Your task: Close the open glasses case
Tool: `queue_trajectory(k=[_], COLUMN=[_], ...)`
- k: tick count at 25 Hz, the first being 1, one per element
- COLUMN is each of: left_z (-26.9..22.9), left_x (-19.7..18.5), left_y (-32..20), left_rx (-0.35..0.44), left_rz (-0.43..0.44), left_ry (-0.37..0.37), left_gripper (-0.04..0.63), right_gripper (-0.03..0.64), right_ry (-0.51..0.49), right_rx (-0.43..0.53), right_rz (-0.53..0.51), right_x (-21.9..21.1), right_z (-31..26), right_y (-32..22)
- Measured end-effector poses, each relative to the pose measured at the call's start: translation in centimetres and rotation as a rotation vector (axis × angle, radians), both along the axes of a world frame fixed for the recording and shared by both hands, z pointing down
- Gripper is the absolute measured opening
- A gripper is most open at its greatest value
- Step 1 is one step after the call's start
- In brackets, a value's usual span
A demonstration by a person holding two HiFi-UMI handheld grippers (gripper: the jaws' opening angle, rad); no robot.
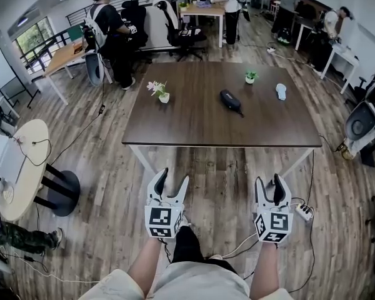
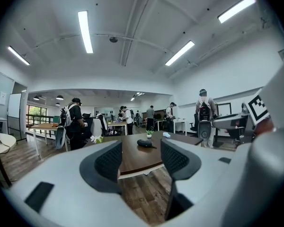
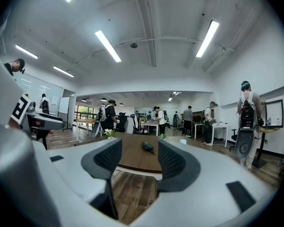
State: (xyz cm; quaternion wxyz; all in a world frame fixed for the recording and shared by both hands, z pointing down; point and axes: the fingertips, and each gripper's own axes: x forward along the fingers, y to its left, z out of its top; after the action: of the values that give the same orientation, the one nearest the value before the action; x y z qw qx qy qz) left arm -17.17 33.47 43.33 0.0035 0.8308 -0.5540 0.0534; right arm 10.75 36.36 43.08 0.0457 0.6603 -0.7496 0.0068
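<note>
A person stands short of the near edge of a dark wooden desk point(image 1: 175, 127), seen from above. Both bare forearms reach forward, side by side, over the plank floor. Each hand holds a gripper pointing level towards the desk. The left gripper point(image 1: 173, 177) has its jaws well apart with nothing between them. The right gripper point(image 1: 269, 182) is likewise spread wide and empty. The dark glasses case point(image 1: 231, 100) lies on the desk, right of its centre, well away from both grippers. Whether its lid is up cannot be made out. A small flower pot point(image 1: 163, 94) sits towards the left edge, a green plant point(image 1: 250, 77) near the far edge.
</note>
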Motion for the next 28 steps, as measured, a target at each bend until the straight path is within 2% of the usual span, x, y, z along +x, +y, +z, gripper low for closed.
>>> queue_trajectory(k=[8, 17, 28], left_z=[0.8, 1.6, 1.7], left_x=[-1.8, -4.8, -11.4], left_y=[-5.1, -14.8, -25.6], left_rx=[-0.035, -0.056, -0.073], left_rz=[0.003, -0.003, -0.028], left_ry=[0.004, 0.014, 0.043], left_gripper=[0.272, 0.275, 0.275], right_gripper=[0.245, 0.249, 0.249], right_ry=[-0.005, 0.023, 0.096], right_rx=[-0.046, -0.079, -0.100], right_rz=[-0.022, -0.063, -0.090], right_x=[-2.5, -6.2, -12.6], right_z=[1.3, 1.5, 0.1], right_y=[-5.7, -16.3, -27.2])
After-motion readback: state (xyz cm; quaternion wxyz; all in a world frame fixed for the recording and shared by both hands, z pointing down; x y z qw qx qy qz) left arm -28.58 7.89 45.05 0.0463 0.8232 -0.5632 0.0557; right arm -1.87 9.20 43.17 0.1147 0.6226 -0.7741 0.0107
